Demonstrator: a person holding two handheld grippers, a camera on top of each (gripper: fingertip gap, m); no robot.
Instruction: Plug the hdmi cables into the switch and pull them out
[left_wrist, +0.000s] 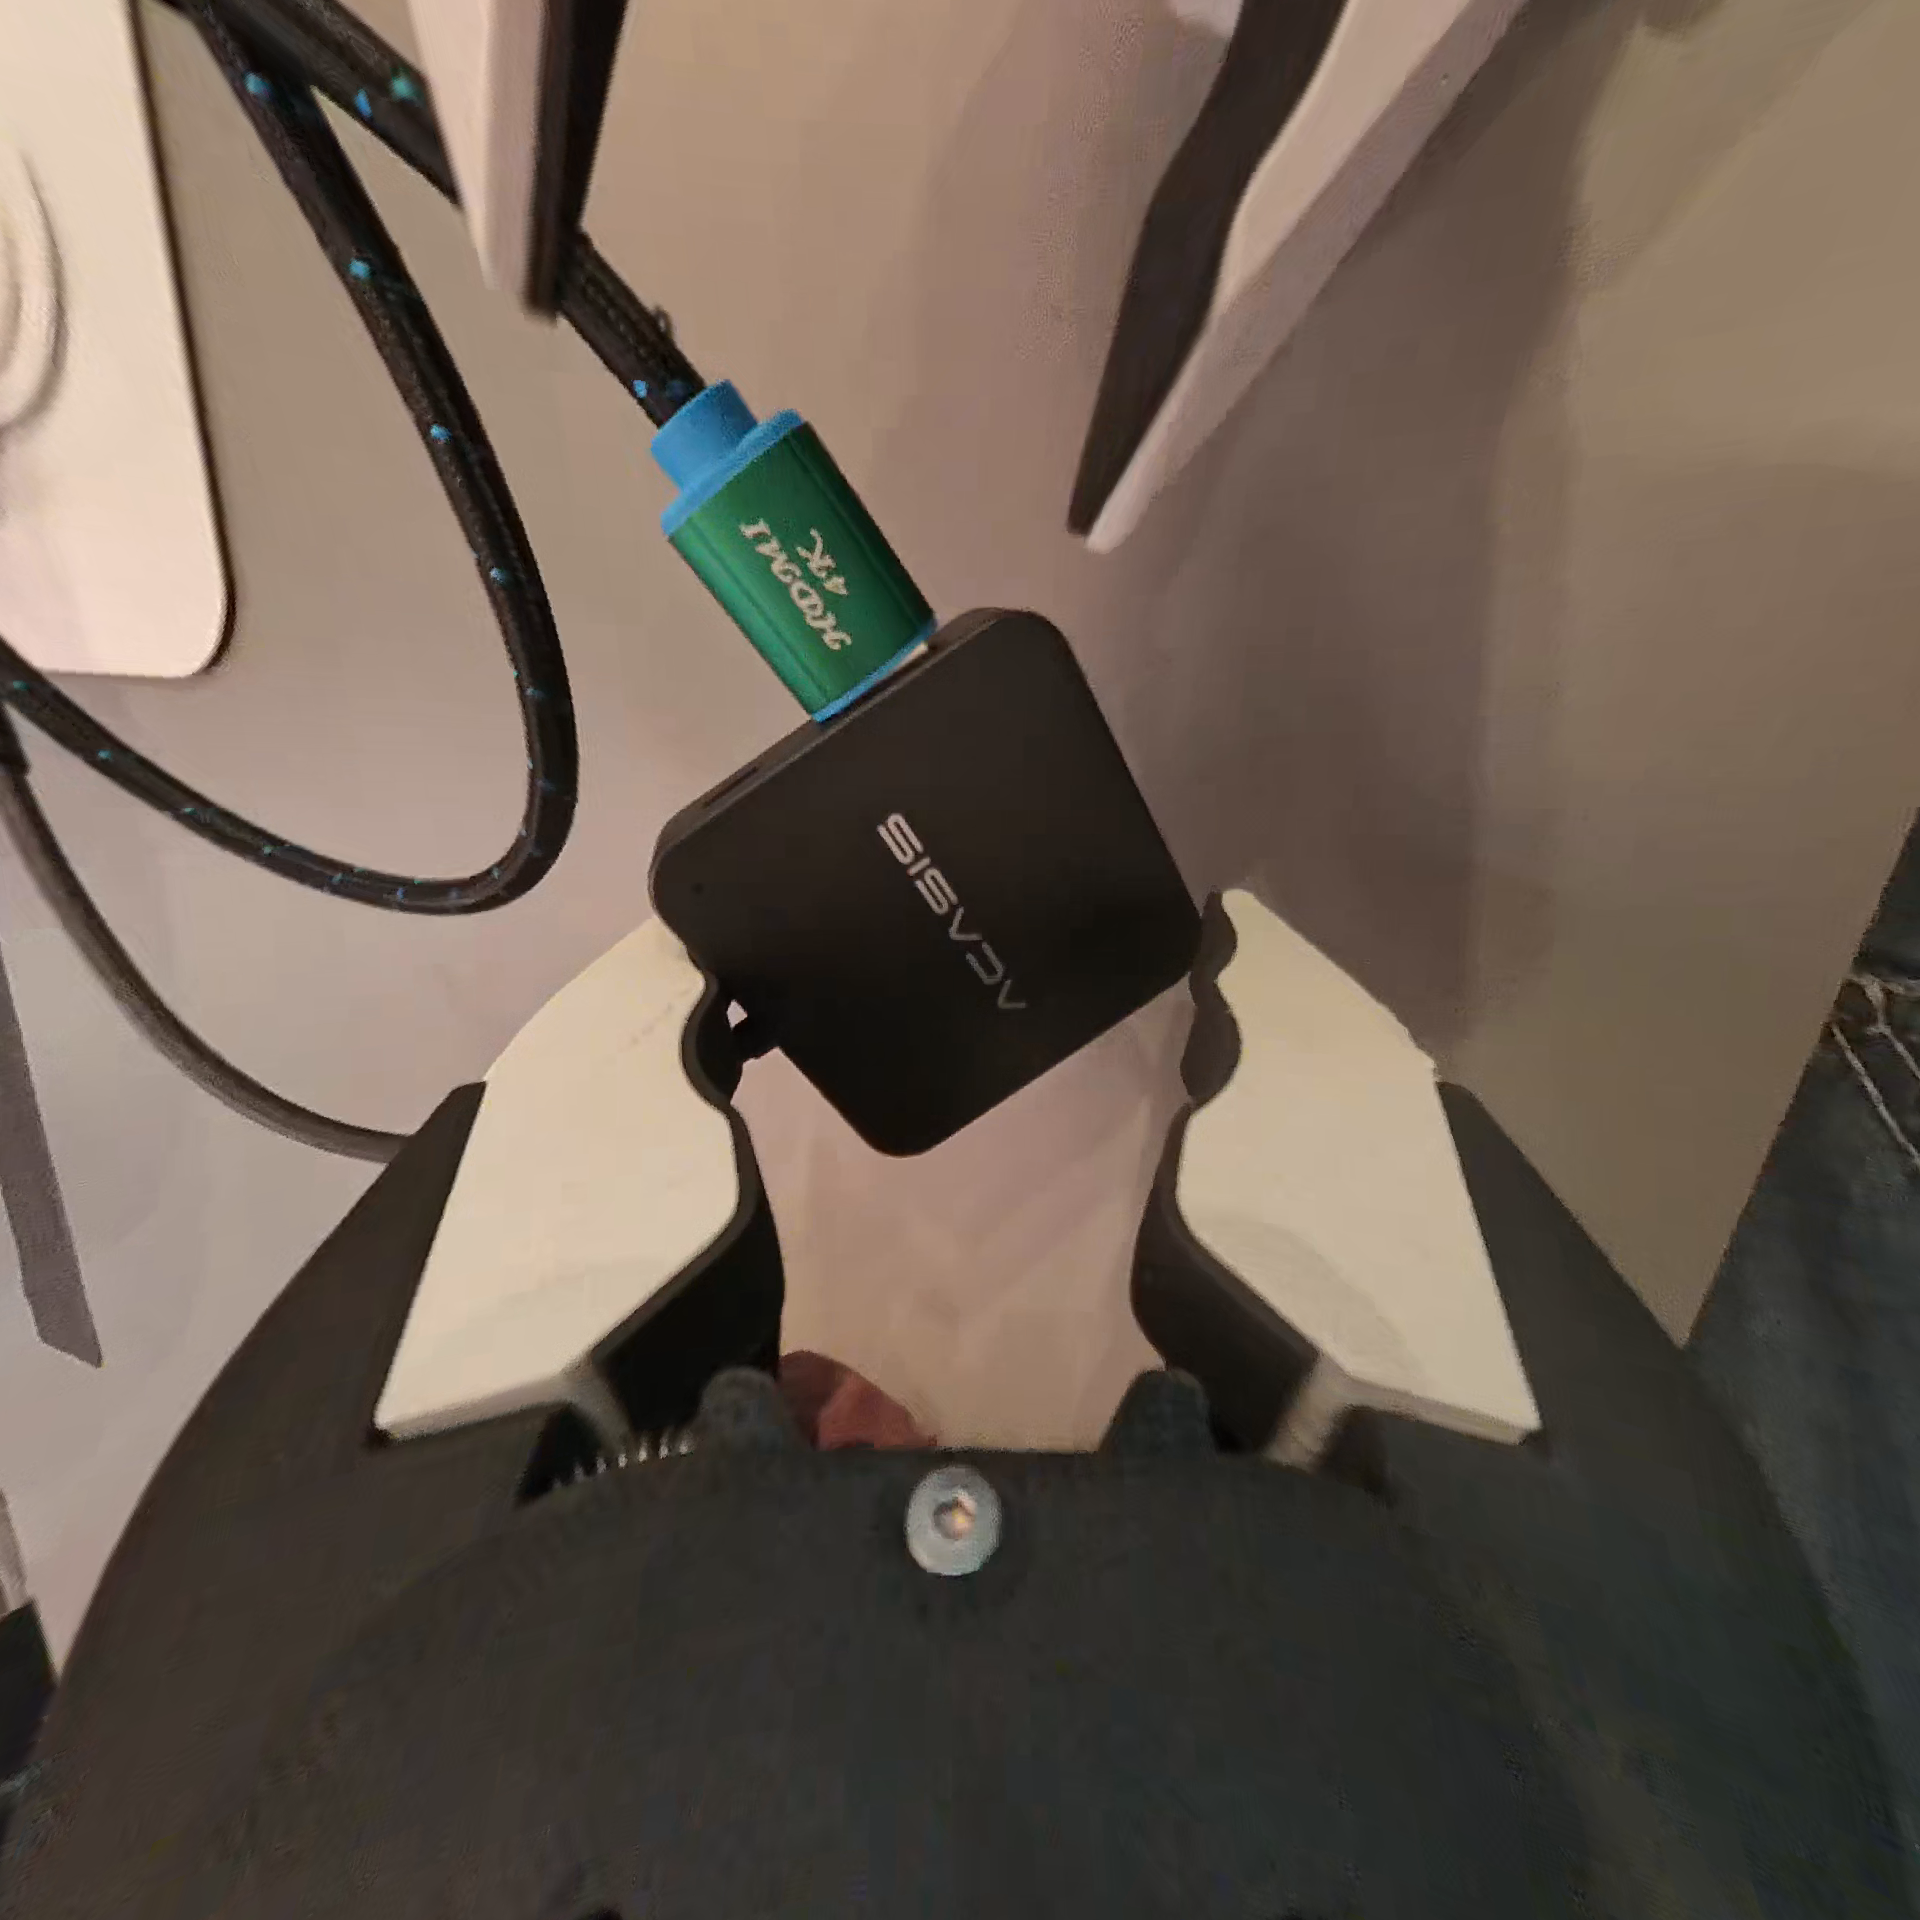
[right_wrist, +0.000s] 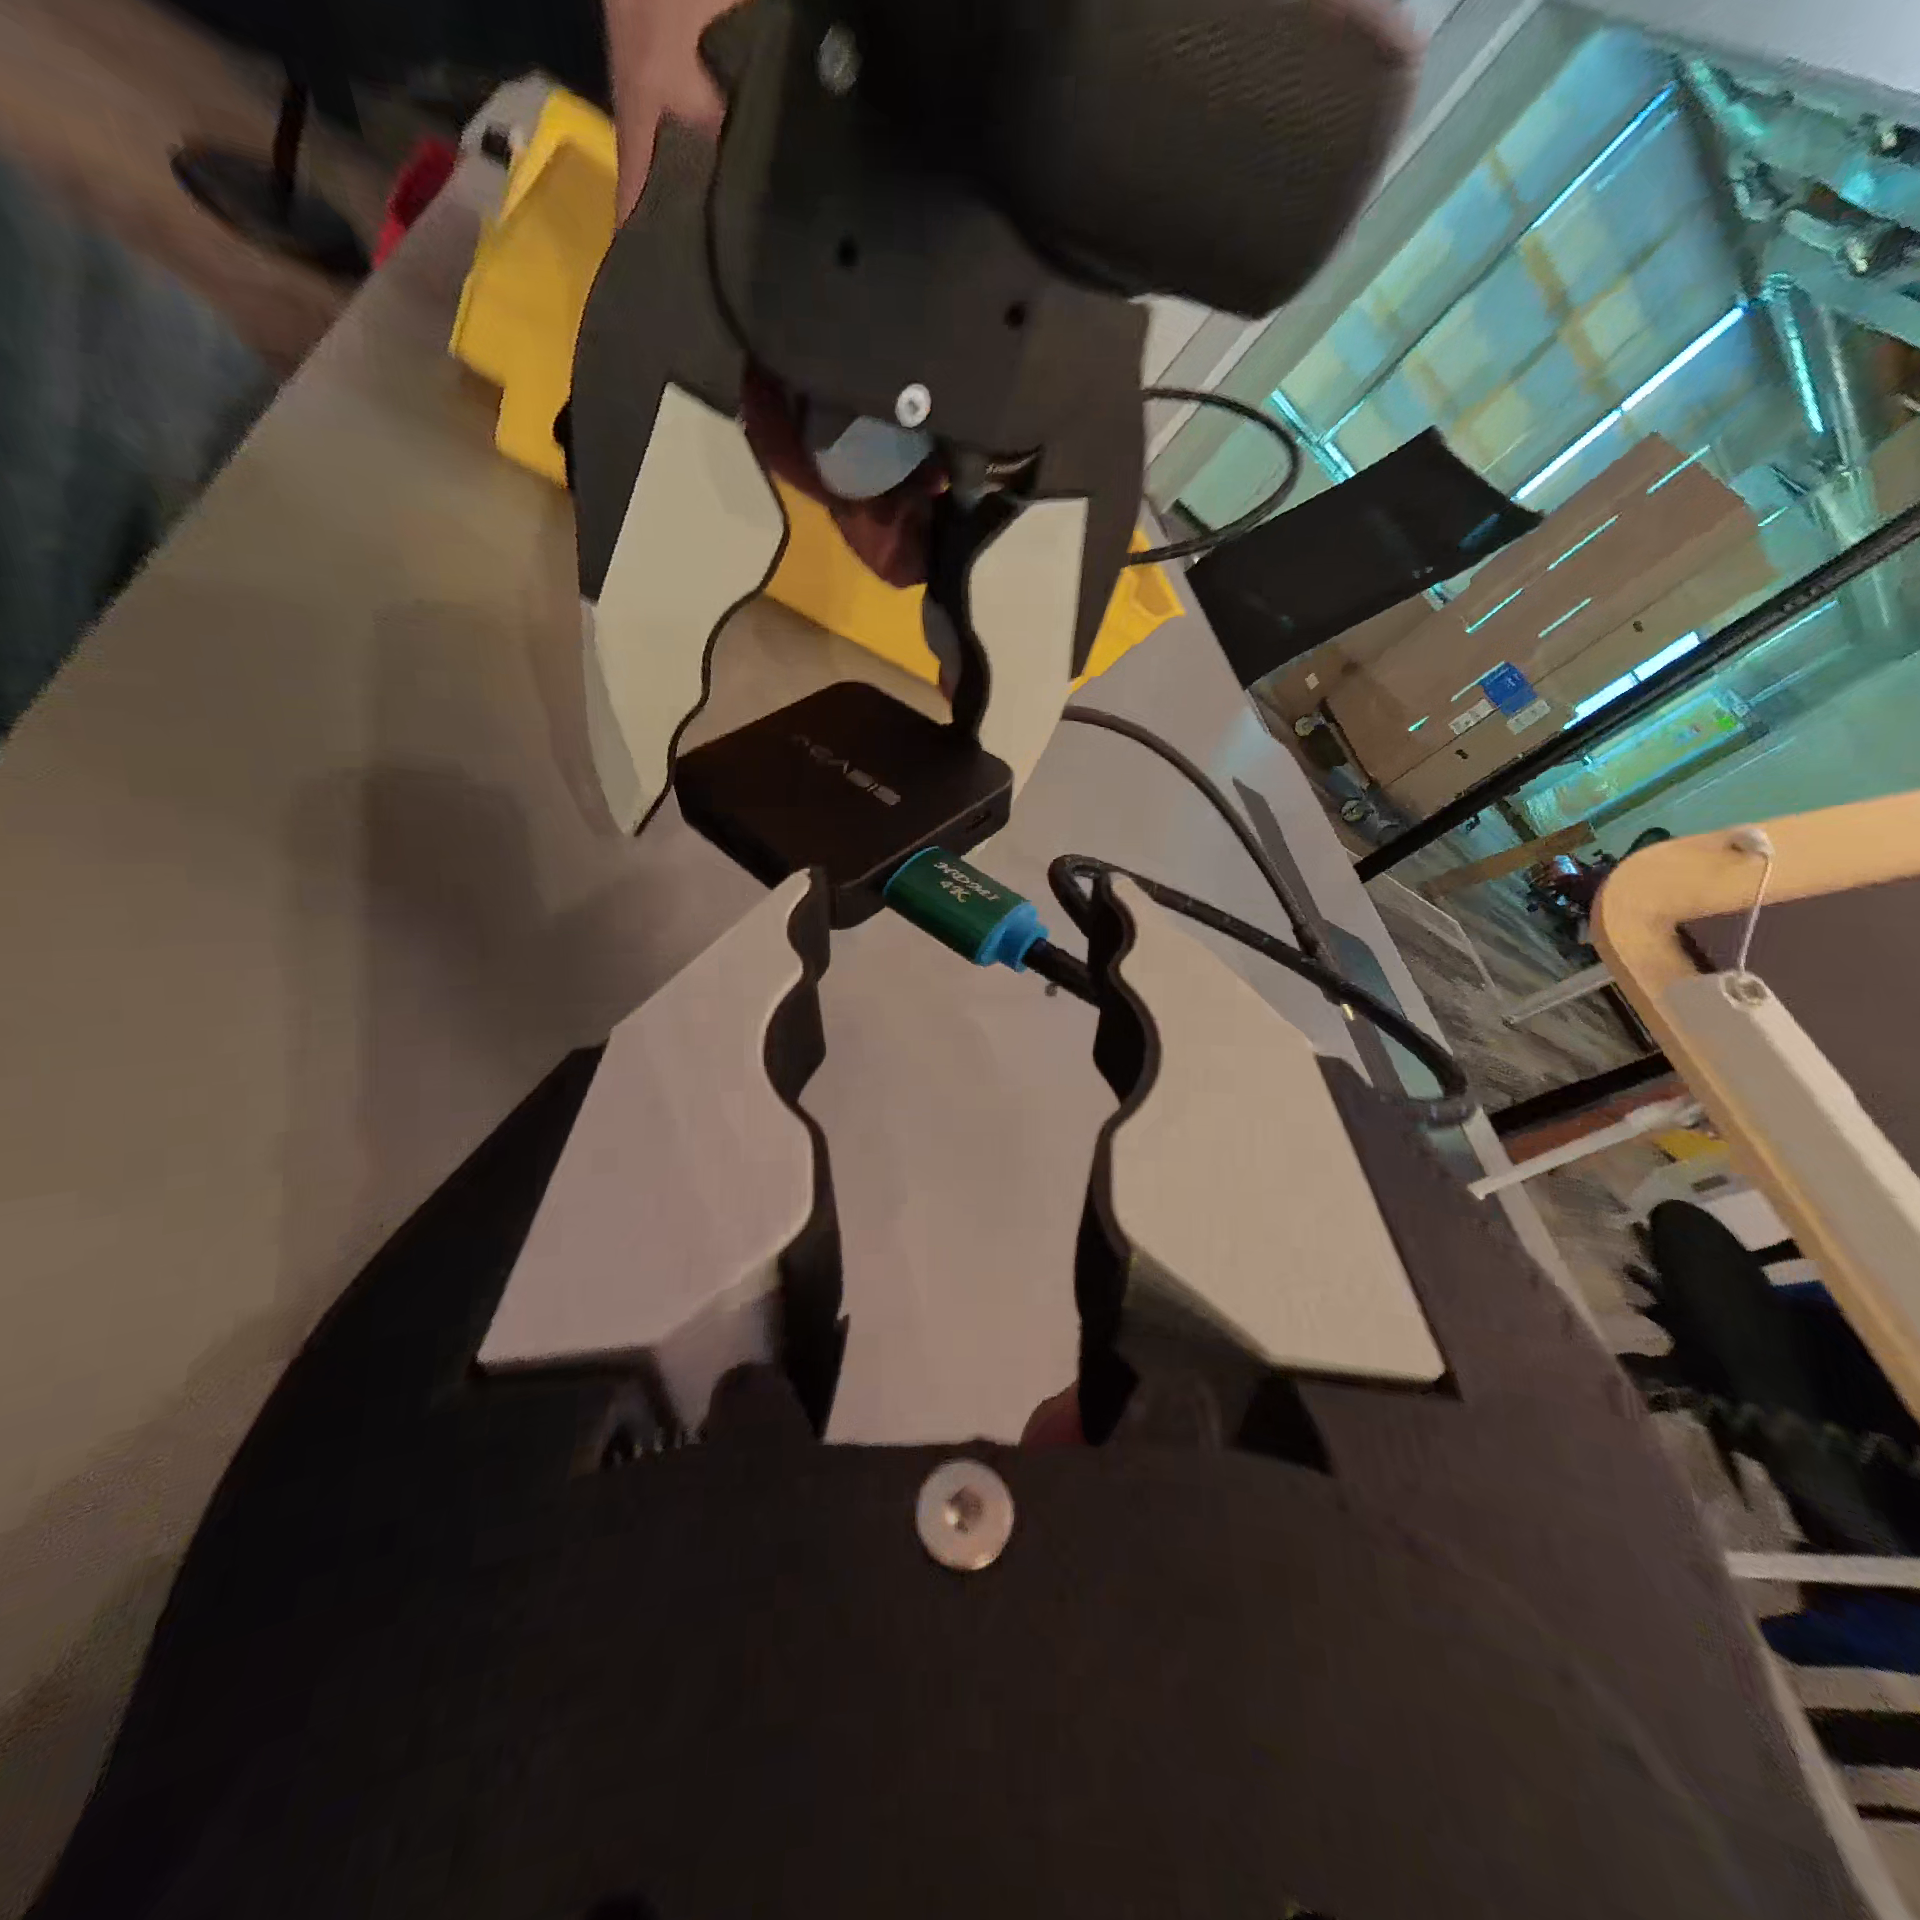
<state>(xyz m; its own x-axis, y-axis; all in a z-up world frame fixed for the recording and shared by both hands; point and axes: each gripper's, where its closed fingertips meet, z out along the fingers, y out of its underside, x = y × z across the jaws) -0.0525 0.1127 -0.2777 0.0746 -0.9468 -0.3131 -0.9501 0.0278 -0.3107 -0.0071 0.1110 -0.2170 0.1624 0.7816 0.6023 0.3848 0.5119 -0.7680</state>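
Note:
A black square switch (left_wrist: 925, 883) lies on the pale table (left_wrist: 1403, 727). My left gripper (left_wrist: 951, 951) is shut on the switch, one finger pressing each side. It also shows in the right wrist view (right_wrist: 821, 769), over the switch (right_wrist: 842, 774). A green HDMI plug (left_wrist: 800, 582) with blue ends sits in the switch's far side. Its black braided cable (left_wrist: 499, 623) loops to the left. My right gripper (right_wrist: 956, 914) is open, fingertips on either side of the plug (right_wrist: 956, 899) without touching it. Its fingers (left_wrist: 1164, 343) show at the top of the left wrist view.
A yellow bin (right_wrist: 520, 260) stands behind the left gripper. A thin black cable (right_wrist: 1195, 790) runs from the switch toward the table's right edge. A white card (left_wrist: 104, 416) lies at the left. A person's jeans (left_wrist: 1818, 1351) are at the table's edge.

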